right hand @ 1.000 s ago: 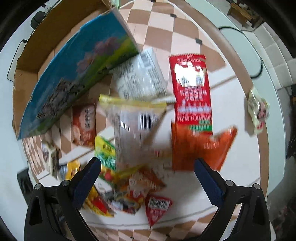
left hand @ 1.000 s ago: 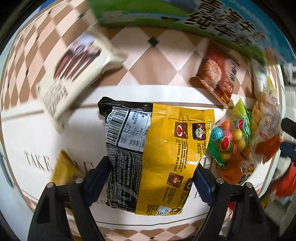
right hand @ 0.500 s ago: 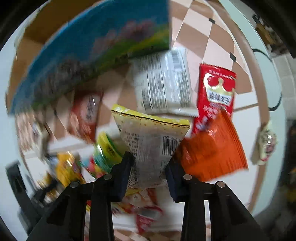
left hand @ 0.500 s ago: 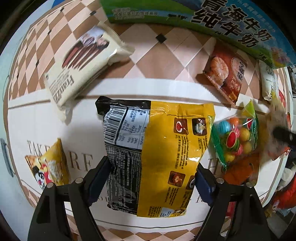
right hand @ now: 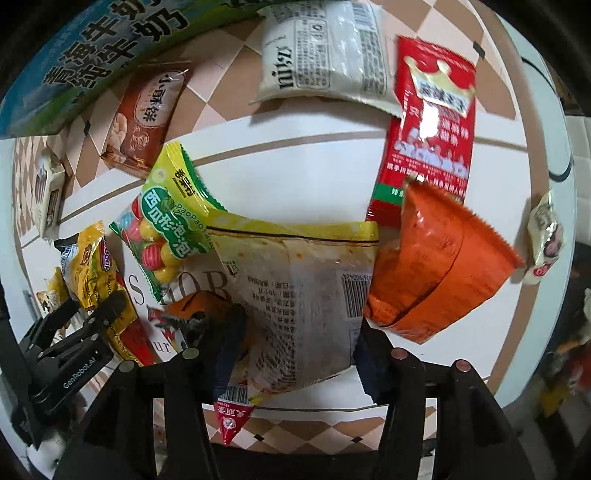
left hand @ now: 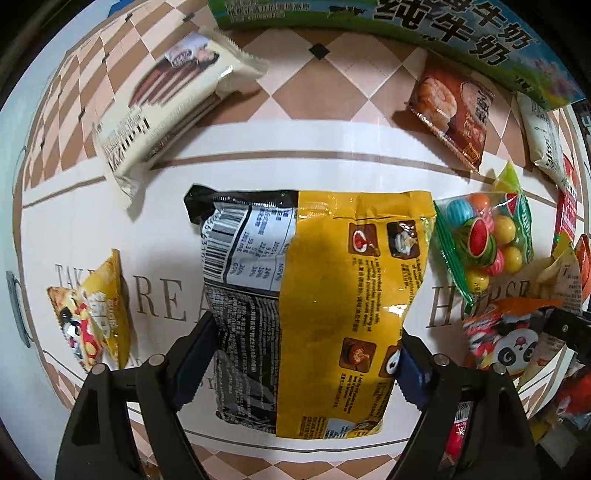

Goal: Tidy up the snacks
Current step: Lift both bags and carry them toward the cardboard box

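Observation:
My left gripper (left hand: 303, 354) is shut on a yellow and black snack bag (left hand: 332, 277); its pads touch both side edges, though the jaws are opening a little. The bag hangs over the white tablecloth (left hand: 110, 221). In the right wrist view my right gripper (right hand: 299, 347) has a pale bag with a yellow top strip (right hand: 295, 280) between its pads. Those pads press its sides and the jaws are opening. The left gripper's body (right hand: 74, 332) shows at the lower left there, with its yellow bag (right hand: 92, 266).
A blue-green milk carton box (left hand: 406, 22) lies at the far edge. Around it are a cream wafer pack (left hand: 166, 96), a brown pack (left hand: 450, 107), a gumball bag (left hand: 480, 243), a small yellow packet (left hand: 92, 314), a red packet (right hand: 432, 129), an orange bag (right hand: 436, 266) and a white bag (right hand: 325, 48).
The right gripper went from wide open to pinched on the pale bag, sank closer to the table, and now stands wider. The left gripper drifted across the table with the yellow bag.

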Demonstrator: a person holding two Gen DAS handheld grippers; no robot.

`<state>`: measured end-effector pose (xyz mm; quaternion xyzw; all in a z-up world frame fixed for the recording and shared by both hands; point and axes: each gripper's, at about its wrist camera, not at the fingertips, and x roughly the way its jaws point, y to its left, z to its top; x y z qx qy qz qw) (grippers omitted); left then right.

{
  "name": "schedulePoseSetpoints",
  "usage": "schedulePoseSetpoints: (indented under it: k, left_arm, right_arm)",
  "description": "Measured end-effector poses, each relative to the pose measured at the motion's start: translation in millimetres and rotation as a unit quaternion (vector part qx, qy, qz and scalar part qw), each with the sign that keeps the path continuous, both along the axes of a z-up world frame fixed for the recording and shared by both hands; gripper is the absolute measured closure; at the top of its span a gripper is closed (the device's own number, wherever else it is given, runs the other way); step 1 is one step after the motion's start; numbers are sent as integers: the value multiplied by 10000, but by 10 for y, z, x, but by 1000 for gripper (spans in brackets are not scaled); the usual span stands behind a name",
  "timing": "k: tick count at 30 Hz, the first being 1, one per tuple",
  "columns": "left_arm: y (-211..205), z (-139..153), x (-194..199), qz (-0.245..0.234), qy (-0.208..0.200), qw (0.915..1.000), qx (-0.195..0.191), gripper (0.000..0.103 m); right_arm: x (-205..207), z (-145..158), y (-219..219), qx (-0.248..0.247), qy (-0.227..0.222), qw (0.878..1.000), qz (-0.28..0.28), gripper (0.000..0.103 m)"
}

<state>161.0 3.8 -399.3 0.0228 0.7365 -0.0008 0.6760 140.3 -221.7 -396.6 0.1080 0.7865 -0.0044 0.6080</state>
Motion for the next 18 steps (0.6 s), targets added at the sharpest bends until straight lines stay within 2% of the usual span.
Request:
schedulePoseSetpoints:
  k: [2, 6, 14, 16, 18]
  left_arm:
    - [56, -47, 40, -7, 18, 10000, -30, 13]
    - [75, -64, -102, 41, -15, 9999, -106, 12]
    - [29, 10, -338, 191, -49, 9997, -116, 19]
    - [39, 28, -397, 237, -30, 9997, -113, 20]
    - [16, 73, -490, 257, -74, 9996, -109, 20]
  right_arm:
    - [-82, 16, -104, 58, 22, 10000, -44, 45]
    - [-188, 105, -314, 251, -14, 9994, -251, 41]
    - [-451, 110, -617, 376, -18, 9987, -336, 41]
    - [-520, 161, -615, 420, -235, 9984, -285, 56]
    - [-600, 185, -596, 328, -351, 9987, -198, 65]
